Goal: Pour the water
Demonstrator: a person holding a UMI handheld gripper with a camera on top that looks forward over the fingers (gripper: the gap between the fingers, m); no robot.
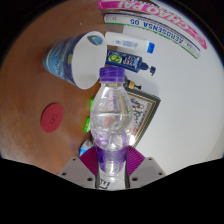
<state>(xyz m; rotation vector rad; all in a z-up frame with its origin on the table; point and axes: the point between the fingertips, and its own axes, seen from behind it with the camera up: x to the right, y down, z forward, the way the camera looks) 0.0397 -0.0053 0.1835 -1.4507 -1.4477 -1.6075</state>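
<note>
**Bottle clamped upright in the tongs, cup lying beyond**

Nearest the camera, at the bottom centre of the frame, the gripper (112, 165) is closing its two fingers on the lower body of a clear plastic water bottle (110, 115). The magenta pads (93, 158) are pressing against the bottle from both sides, with no gap showing at either one, so the tongs are gripping the bottle.

The bottle is standing roughly upright along the centre of the frame, rising from between the fingers toward the middle. It is carrying a purple cap (114, 73) at its top, and another purple band is showing low down between the pads. Whether water is inside cannot be told.

Beyond the bottle, in the upper left of the frame, a translucent plastic cup (72, 55) is lying tilted on a light wooden table (35, 100), its mouth facing the upper right. Just behind the cap, a small white bottle with a dark blue end (133, 63) is lying on its side. Along the top edge, a pink-and-white printed package (150, 22) is lying across the table. At the left middle, a small red disc (50, 119) is resting flat on the table, well apart from the bottle. A framed object is sitting just right of the bottle, largely hidden.
</note>
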